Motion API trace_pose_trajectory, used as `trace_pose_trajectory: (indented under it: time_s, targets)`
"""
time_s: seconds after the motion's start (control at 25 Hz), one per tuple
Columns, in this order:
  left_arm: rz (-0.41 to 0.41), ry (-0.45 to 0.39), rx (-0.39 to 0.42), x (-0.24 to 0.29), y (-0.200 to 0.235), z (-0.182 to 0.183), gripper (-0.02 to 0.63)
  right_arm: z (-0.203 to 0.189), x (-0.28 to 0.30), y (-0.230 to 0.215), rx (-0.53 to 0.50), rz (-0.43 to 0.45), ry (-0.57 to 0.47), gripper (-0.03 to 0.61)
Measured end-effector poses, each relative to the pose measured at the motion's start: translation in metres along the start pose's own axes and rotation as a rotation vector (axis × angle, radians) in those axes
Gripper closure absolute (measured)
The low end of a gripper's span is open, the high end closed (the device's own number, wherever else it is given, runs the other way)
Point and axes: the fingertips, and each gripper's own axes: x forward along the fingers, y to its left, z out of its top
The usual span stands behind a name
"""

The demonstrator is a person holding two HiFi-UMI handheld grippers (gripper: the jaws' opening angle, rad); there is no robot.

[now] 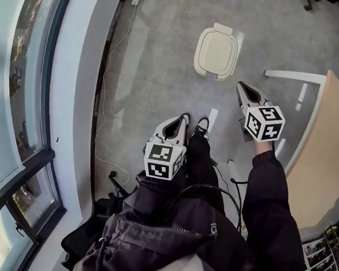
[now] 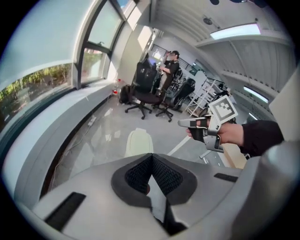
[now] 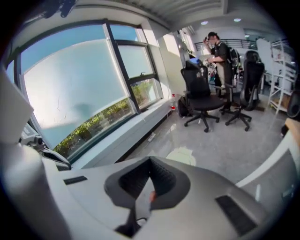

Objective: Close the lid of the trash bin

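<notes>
The cream plastic trash bin [image 1: 217, 75] with rounded corners stands on the grey shiny floor [image 1: 154, 75], and its lid [image 1: 214, 49] lies flat down. The left gripper [image 1: 184, 118] and the right gripper [image 1: 240, 86] hang in the air near it, not touching it. Each has its jaws pressed together on nothing.

No words, brands or numbers readable. Only black-and-white square patterns, on the cube [image 1: 264, 123] of the right gripper [image 1: 242, 86] and left gripper [image 1: 184, 117].

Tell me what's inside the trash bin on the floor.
Nothing inside shows: the trash bin has its cream lid down over the opening, hiding any contents. Nothing lies on the lid.
</notes>
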Motion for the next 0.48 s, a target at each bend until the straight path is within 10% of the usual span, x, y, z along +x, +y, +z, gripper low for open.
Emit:
trace_pose_trajectory:
  time_s: [0.48]
  targets:
    - [-0.126, -0.317, 0.166, -0.113, -0.126, 0.178, 0.615, 0.151, -0.247, 0.078, -0.081, -0.153, -0.419, 0.572]
